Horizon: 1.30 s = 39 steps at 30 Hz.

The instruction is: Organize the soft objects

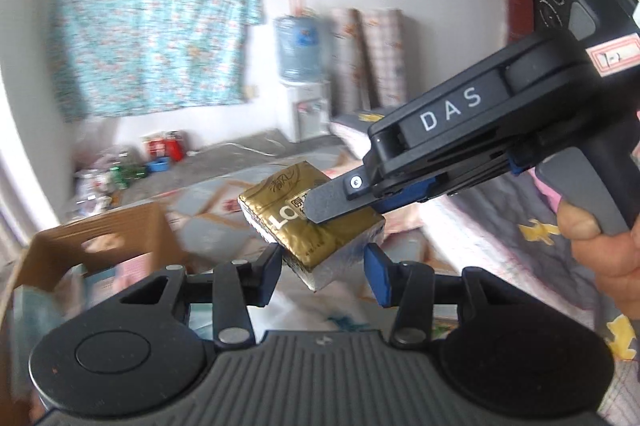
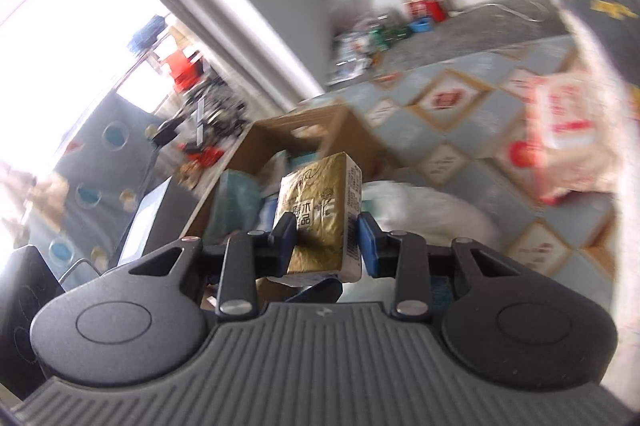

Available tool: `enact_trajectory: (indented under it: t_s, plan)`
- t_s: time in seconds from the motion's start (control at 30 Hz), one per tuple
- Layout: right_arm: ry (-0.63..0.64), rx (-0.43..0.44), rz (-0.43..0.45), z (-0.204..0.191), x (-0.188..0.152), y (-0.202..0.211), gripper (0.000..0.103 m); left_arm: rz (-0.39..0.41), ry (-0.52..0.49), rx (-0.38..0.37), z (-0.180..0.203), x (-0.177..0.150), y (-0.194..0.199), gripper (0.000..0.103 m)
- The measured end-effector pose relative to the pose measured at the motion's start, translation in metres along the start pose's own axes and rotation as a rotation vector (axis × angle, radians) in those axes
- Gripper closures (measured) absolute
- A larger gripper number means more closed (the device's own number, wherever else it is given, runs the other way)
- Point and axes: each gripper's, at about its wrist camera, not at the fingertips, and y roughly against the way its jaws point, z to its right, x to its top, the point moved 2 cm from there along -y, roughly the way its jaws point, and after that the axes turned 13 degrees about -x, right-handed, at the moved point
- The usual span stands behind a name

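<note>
Item: gold tissue pack [image 2: 320,214], in mid-air above the bed, near the cardboard box [image 1: 96,246]. Right claw [image 2: 326,240] pinches its sides; left claw [image 1: 324,266] spread beneath. Advice: keep firm squeeze, lower squarely into box.

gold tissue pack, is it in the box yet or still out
Out. The gold tissue pack is in the air, clamped by the right gripper; the cardboard box lies beyond it. The left gripper is open beneath it.
</note>
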Motion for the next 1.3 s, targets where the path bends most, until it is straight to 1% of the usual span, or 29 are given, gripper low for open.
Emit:
enact_trajectory:
  t_s: [0.13, 0.23, 0.3, 0.43, 0.53, 0.63, 0.73, 0.83, 0.9, 0.93, 1.03, 1.17, 1.2, 1.27, 1.3]
  plan:
    - [0.102, 0.066, -0.056, -0.065, 0.002, -0.033, 0.069, 0.008, 0.077, 0.088, -0.037, -0.014, 0.034, 0.056]
    - [0.167, 0.101, -0.114, -0.109, 0.001, -0.064, 0.069, -0.003, 0.137, 0.154, -0.066, -0.025, 0.051, 0.056]
    - [0.195, 0.116, -0.167, -0.130, -0.001, -0.086, 0.069, -0.019, 0.195, 0.183, -0.086, -0.034, 0.058, 0.056]
    - [0.212, 0.123, -0.273, -0.157, -0.002, -0.129, 0.069, -0.046, 0.306, 0.205, -0.120, -0.053, 0.065, 0.056]
    - [0.232, 0.100, -0.326, -0.164, -0.001, -0.160, 0.069, -0.059, 0.366, 0.203, -0.142, -0.063, 0.060, 0.056]
    - [0.267, 0.063, -0.359, -0.168, -0.001, -0.182, 0.069, -0.068, 0.411, 0.182, -0.159, -0.077, 0.057, 0.056]
    - [0.298, 0.027, -0.380, -0.167, -0.001, -0.195, 0.069, -0.070, 0.442, 0.154, -0.172, -0.086, 0.049, 0.056]
    - [0.358, -0.021, -0.383, -0.166, -0.001, -0.207, 0.068, -0.073, 0.467, 0.121, -0.182, -0.094, 0.041, 0.056]
    - [0.377, -0.052, -0.388, -0.160, -0.003, -0.217, 0.068, -0.083, 0.465, 0.132, -0.185, -0.103, 0.038, 0.054]
    - [0.380, -0.058, -0.389, -0.158, -0.003, -0.221, 0.068, -0.089, 0.460, 0.136, -0.186, -0.104, 0.036, 0.050]
    - [0.370, -0.059, -0.392, -0.155, -0.004, -0.227, 0.068, -0.086, 0.461, 0.130, -0.188, -0.111, 0.039, 0.049]
    - [0.336, -0.042, -0.380, -0.151, -0.003, -0.222, 0.068, -0.062, 0.487, 0.136, -0.193, -0.117, 0.057, 0.048]
    - [0.324, -0.037, -0.370, -0.151, -0.003, -0.219, 0.068, -0.050, 0.493, 0.138, -0.194, -0.118, 0.063, 0.048]
    - [0.298, -0.016, -0.341, -0.150, -0.001, -0.208, 0.067, -0.020, 0.504, 0.146, -0.197, -0.119, 0.077, 0.044]
    - [0.282, -0.002, -0.319, -0.150, -0.001, -0.201, 0.065, 0.000, 0.505, 0.153, -0.197, -0.119, 0.085, 0.043]
